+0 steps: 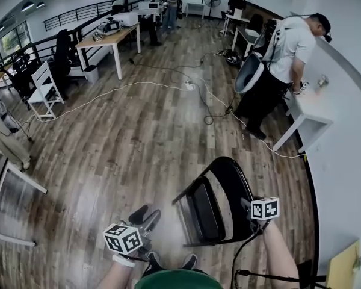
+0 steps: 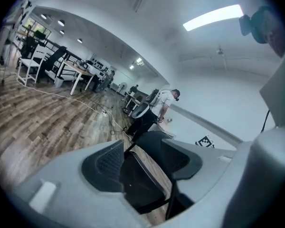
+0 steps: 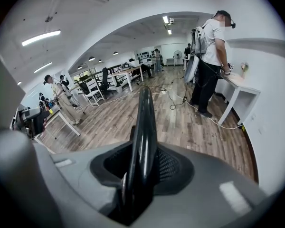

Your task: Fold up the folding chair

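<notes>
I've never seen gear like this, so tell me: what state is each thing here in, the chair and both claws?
Chair: standing, seat swung up toward the back, looks nearly folded.
Right claw: shut on the chair's back edge.
Left claw: open, empty, the chair beyond it.
Ceiling light: on.

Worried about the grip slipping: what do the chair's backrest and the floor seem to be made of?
Backrest: glossy black, likely plastic or painted metal; bright light streaks run along its edge. Floor: wood-look planks with grain and seams, low sheen; real wood or laminate, cannot tell.
</notes>
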The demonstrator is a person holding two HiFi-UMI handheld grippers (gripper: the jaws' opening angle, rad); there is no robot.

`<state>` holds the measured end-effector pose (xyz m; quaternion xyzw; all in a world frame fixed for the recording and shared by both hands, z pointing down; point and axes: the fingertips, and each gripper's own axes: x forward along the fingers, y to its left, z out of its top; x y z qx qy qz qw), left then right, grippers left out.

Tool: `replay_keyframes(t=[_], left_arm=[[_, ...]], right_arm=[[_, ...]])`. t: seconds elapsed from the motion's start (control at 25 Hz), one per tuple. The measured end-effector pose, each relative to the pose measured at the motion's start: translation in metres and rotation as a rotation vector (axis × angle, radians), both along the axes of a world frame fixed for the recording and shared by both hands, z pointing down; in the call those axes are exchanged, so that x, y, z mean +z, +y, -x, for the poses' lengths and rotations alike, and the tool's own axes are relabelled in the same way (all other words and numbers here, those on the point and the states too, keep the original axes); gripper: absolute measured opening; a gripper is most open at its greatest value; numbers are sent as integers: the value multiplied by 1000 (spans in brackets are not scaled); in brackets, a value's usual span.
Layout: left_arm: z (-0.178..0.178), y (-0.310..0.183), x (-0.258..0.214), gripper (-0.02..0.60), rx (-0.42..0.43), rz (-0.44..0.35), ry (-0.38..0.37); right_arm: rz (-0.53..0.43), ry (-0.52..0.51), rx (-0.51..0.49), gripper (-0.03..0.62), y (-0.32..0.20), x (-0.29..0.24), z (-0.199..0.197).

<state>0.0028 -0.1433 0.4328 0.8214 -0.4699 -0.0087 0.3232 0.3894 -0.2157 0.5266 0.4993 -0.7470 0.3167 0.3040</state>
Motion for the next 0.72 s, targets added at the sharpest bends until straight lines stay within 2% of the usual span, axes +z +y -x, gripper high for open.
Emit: replay_keyframes(t=[0.12,0.32,0.44,0.72], left_arm=[[23,-7,-5,245,-35,-63,-68],[44,-21,-6,233,-69,-125,-127],[47,-26,-2,233,-68,-115,-144],[40,-27,-3,229,-50,-102,-129]], right_arm=[[-8,23,-1,130,3,0,11],[-26,52,-4,132,-1,-2,31],[-22,57,-12,132,-2,-6,45],[-20,78,-6,132,2,-12,51]])
